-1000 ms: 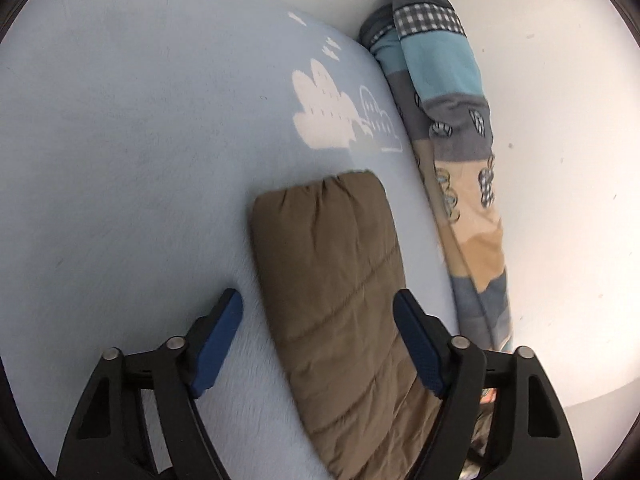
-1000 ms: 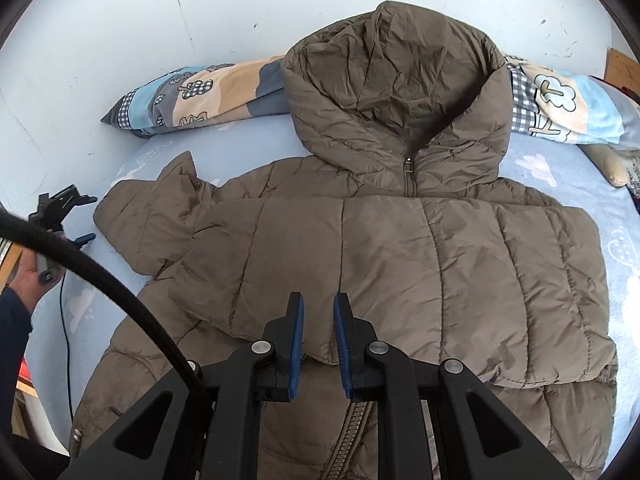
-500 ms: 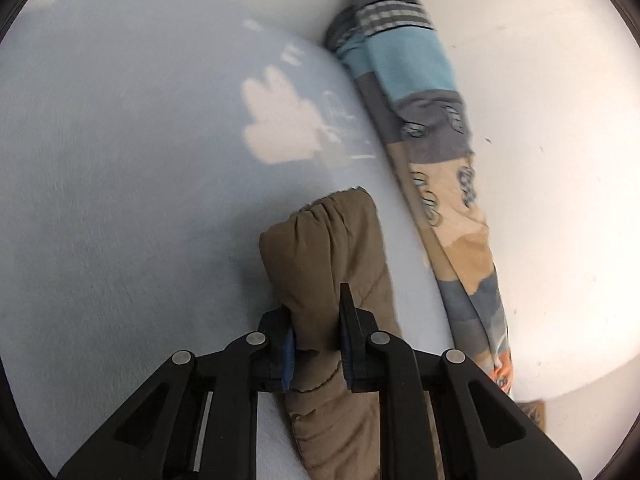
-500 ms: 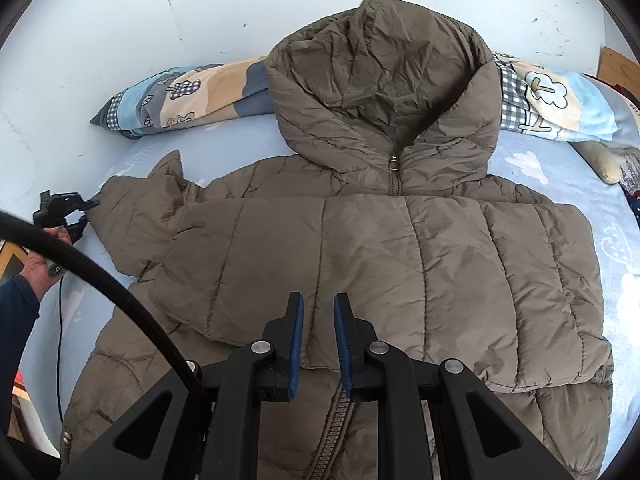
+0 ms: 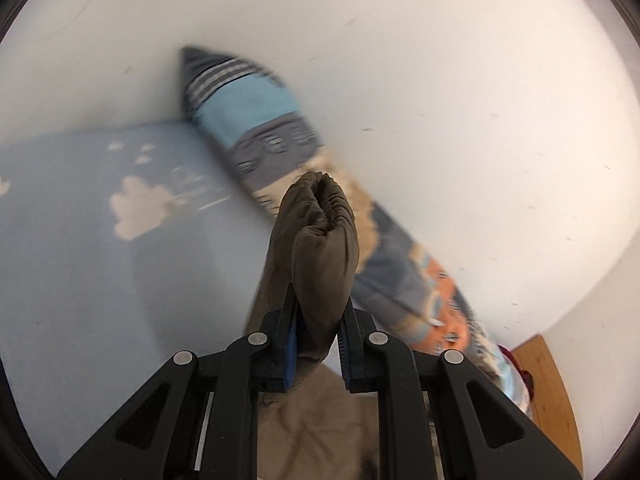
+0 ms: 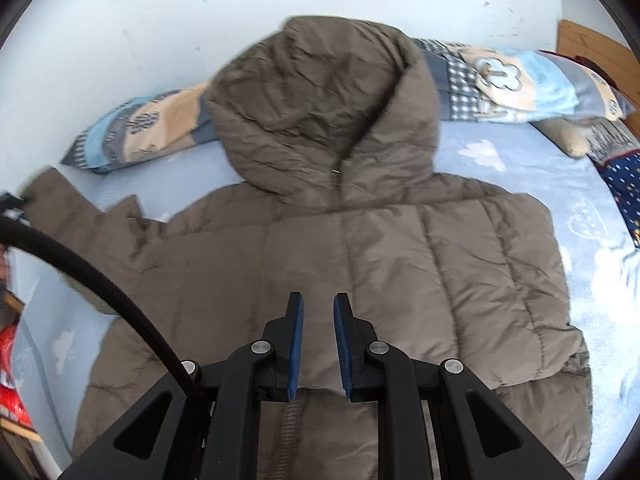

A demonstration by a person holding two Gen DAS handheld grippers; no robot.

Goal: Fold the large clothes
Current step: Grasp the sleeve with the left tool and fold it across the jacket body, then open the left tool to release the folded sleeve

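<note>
A brown hooded puffer jacket lies front up on the light blue bed sheet, its hood toward the wall. My left gripper is shut on the jacket's sleeve cuff, which stands up between the pads, lifted off the sheet. In the right wrist view that sleeve stretches out to the far left edge. My right gripper hovers over the jacket's chest, jaws nearly together with nothing between them.
Patchwork pillows line the white wall behind the jacket; one pillow runs beside the lifted cuff. A black cable crosses the lower left. A wooden board stands at the far right.
My left gripper shut on the sleeve cuff and raised it off the sheet, rolling as it rose. The right gripper drifted a little over the jacket, jaws unchanged.
</note>
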